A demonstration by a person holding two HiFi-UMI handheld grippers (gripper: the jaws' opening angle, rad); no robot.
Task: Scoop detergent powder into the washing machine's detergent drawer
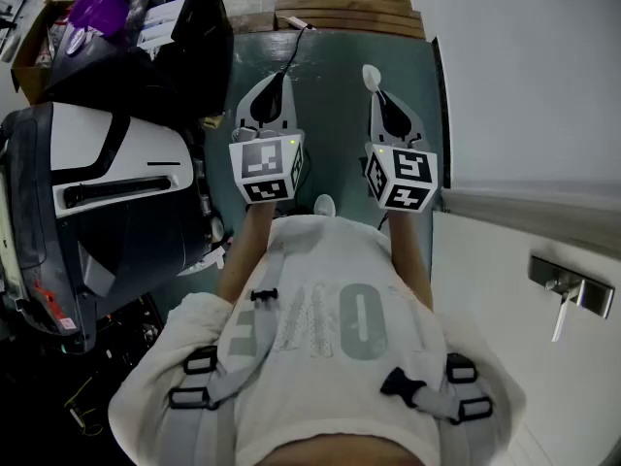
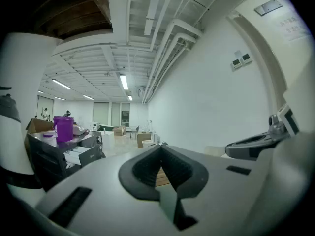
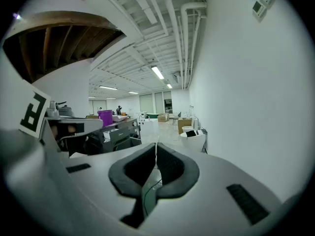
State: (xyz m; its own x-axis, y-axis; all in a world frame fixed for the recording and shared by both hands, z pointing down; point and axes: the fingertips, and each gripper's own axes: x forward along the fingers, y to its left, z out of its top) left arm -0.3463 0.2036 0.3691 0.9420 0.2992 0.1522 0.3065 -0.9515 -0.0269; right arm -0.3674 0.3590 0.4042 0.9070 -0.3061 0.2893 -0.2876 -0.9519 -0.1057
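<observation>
Claws out in front of person's chest, side by side but apart, over teal floor; L claw fully shut, tips touching, nothing in it; R claw closed on thin handle of white scoop, bowl sticking out just past tips, contents unreadable; white-and-black appliance sits to L of L claw, can't tell if it's the washer; purple tub further L & ahead; wooden slats at far edge of floor; thin cable runs from L claw toward slats; white door w/ metal lever handle on R.
</observation>
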